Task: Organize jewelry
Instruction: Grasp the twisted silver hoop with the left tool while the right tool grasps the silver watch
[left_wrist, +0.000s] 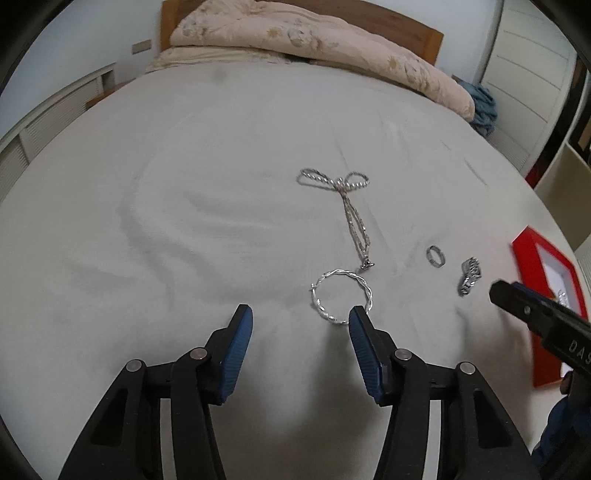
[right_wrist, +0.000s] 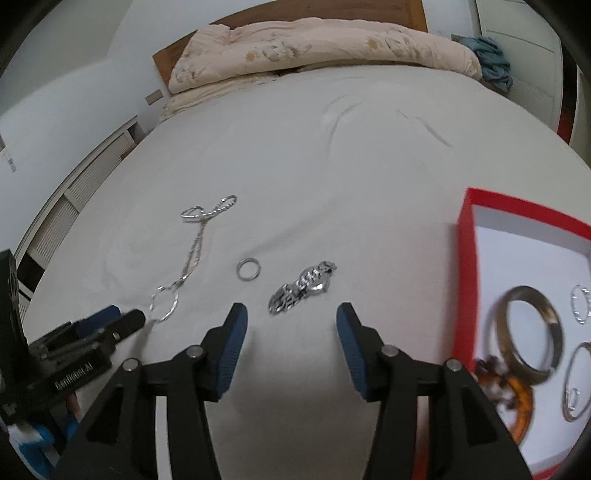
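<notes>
My left gripper (left_wrist: 301, 321) hangs open over the white bed sheet (left_wrist: 184, 221), with nothing between its blue pads. A twisted silver bangle (left_wrist: 340, 273) lies just ahead of its right fingertip. Beyond it lies a pearl bow chain (left_wrist: 356, 221), and to the right a small silver ring (left_wrist: 435, 256) and a sparkly silver piece (left_wrist: 470, 280). My right gripper (right_wrist: 291, 317) is open too and empty. It is above the sheet just short of the sparkly silver piece (right_wrist: 303, 286). The ring (right_wrist: 239, 271), the bow chain (right_wrist: 195, 243) and the bangle (right_wrist: 173, 306) lie to its left.
A red box (right_wrist: 465, 277) sits at the right. It holds a gold bangle (right_wrist: 554, 325), an amber piece (right_wrist: 521, 402) and silver hoops (right_wrist: 576, 380). My left gripper (right_wrist: 122, 319) shows low at the left. A folded quilt (right_wrist: 314, 44) and a wooden headboard (left_wrist: 406, 26) lie at the bed's far end.
</notes>
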